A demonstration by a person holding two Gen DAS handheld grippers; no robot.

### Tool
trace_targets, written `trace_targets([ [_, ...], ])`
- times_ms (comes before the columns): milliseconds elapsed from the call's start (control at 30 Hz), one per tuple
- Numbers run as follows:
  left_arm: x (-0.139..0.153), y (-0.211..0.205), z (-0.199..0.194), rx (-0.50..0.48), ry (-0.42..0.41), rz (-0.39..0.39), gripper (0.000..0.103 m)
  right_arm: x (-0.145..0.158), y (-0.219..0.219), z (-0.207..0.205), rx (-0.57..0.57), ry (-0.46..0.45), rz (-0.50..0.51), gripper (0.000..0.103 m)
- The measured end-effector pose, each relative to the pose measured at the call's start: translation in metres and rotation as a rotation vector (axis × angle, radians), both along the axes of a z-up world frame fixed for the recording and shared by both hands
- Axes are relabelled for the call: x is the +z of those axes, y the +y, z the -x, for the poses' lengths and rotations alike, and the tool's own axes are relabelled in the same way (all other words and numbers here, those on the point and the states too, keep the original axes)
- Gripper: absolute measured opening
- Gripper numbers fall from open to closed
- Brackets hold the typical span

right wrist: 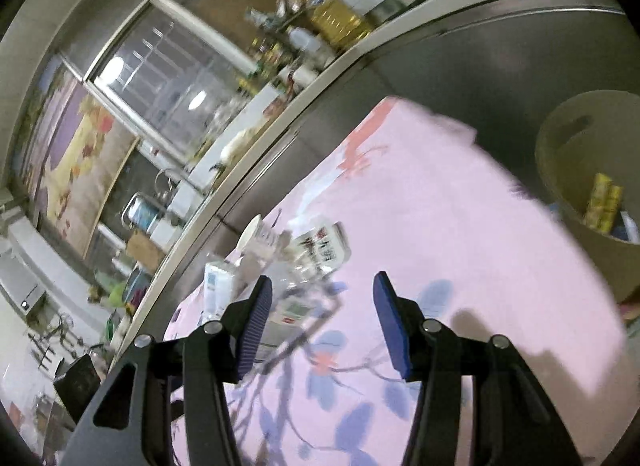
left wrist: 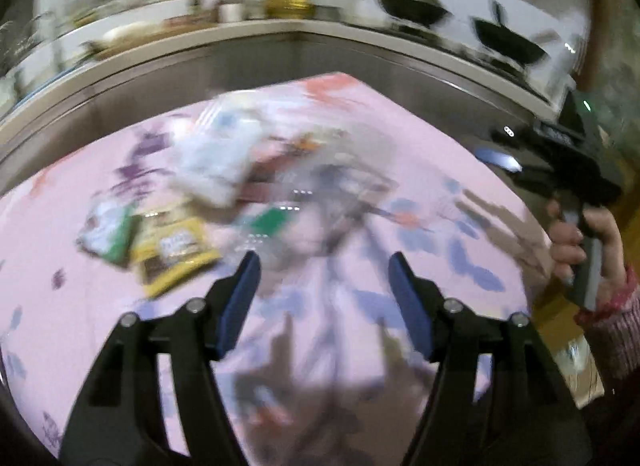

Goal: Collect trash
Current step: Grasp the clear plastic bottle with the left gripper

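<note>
The left tool (left wrist: 322,266) hangs over the pink flowered cloth (left wrist: 400,346) that covers the worktop, its blue pads spread wide with nothing between them. Bare cloth lies directly under and in front of it. The right tool (right wrist: 322,290) is also open and empty, with clear cloth to its right running out to the worktop's far corner.

Just beyond the left tool's fingers the trash sits in a loose, blurred pile: a yellow snack packet (left wrist: 176,256) beside a green and white wrapper (left wrist: 106,234), then clear crumpled plastic (left wrist: 340,181), and behind those a white packet (left wrist: 212,161). From the right wrist view the same pile lies ahead and left, near the worktop's left edge, with a white printed container (right wrist: 322,246) on its side.

Past the cloth's right edge stands a beige bin (right wrist: 572,185) with yellow packaging inside. Grey cabinet fronts (left wrist: 400,61) close off the far side, close to the worktop's corner.
</note>
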State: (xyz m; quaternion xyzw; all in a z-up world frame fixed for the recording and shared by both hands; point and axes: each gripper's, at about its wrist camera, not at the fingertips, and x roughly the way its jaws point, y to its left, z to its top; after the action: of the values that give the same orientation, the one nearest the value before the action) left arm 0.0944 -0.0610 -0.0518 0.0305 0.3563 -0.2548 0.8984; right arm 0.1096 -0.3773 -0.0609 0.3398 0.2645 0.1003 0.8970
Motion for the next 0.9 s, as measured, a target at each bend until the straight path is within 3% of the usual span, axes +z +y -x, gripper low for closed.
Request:
trace_targets([
  [67,0.001,0.018,-0.013,0.052,-0.009,0.035,0.072,0.001,0.012,-0.014,0.025,0.014,0.006,0.051],
  [167,-0.002,0.028,-0.03,0.051,-0.022,0.054,0.076,0.003,0.026,-0.039,0.053,0.045,0.005,0.051],
  [467,-0.032,-0.013,-0.063,-0.144,-0.001,-0.019,0.076,-0.005,0.04,-0.078,0.068,0.13,-0.009,0.051],
  [567,-0.046,-0.019,-0.069,-0.168,0.015,-0.055,0.076,-0.009,0.043,-0.085,0.078,0.153,-0.019,0.051],
  [633,-0.051,-0.019,-0.069,-0.173,0.039,-0.049,0.069,-0.012,0.046,-0.087,0.095,0.16,-0.035,0.051],
  [800,-0.046,-0.013,-0.046,-0.199,0.04,-0.034,0.069,-0.015,0.068,-0.08,0.211,0.156,-0.045,0.051],
  [867,-0.043,-0.013,-0.035,-0.203,0.034,-0.044,0.073,-0.012,0.081,-0.074,0.262,0.14,-0.026,0.051],
  [900,-0.043,-0.012,-0.032,-0.201,0.039,-0.046,0.08,-0.011,0.088,-0.07,0.287,0.136,-0.012,0.051],
])
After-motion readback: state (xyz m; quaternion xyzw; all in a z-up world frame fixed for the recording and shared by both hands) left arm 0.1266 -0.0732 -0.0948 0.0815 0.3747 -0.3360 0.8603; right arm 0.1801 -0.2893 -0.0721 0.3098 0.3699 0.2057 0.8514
